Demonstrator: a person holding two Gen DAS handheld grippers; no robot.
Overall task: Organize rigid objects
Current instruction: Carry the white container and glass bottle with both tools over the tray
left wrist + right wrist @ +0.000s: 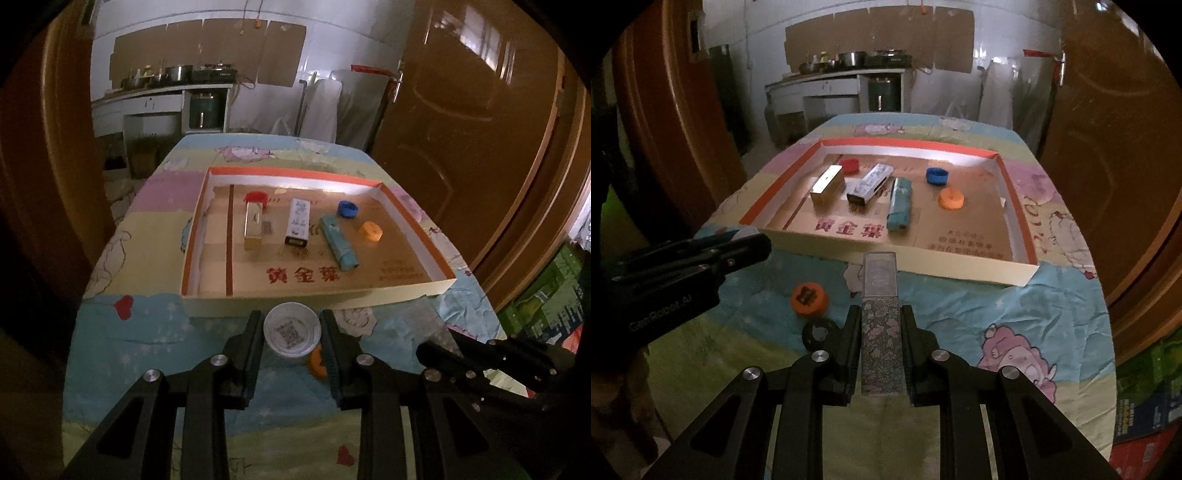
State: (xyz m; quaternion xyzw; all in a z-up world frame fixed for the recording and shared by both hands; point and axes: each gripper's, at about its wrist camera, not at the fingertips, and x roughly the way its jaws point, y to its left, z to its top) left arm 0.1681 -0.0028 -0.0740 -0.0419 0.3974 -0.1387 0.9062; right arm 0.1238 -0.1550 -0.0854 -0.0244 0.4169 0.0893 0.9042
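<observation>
Dim, murky indoor light, door (480,122) glare, dark fisheye corners, soft blurred edges.

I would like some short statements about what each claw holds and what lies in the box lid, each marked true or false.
1. The left claw grips a round white cap with a QR code. True.
2. The right claw is empty. False: it grips a long floral-patterned box.
3. The blue round cap lies inside the shallow orange-rimmed cardboard lid. True.
4. The teal oblong box lies on the tablecloth outside the lid. False: it lies inside.
5. One orange cap lies on the tablecloth, outside the lid. True.
</observation>
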